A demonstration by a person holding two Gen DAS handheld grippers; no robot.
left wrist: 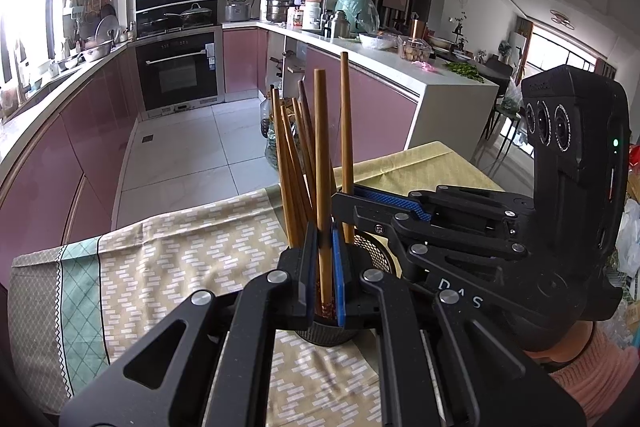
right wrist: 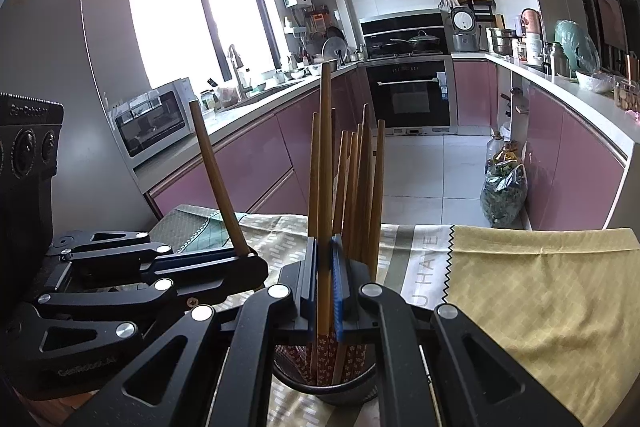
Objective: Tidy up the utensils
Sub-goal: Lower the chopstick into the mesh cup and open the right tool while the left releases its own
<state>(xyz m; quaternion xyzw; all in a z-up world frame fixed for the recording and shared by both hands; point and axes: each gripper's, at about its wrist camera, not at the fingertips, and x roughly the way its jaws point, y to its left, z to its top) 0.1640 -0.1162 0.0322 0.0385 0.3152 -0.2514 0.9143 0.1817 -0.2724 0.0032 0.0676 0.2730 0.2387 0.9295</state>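
Wooden chopsticks in black mesh metal holder, patterned tablecloth, pink-cabinet kitchen.
Left gripper and right gripper each clamp one chopstick.

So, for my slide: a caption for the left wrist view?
Both grippers, left and right, each clamp one chopstick above the mesh holder.

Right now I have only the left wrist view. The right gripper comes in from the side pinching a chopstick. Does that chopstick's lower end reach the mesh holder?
Observer: Yes. In the right wrist view the right gripper is shut on its chopstick, whose red-patterned end sits inside the mesh holder.
Operator: Is the left-held chopstick upright?
Observer: No. From that side the left gripper holds the left-held chopstick leaning away from the other chopsticks, toward the microwave.
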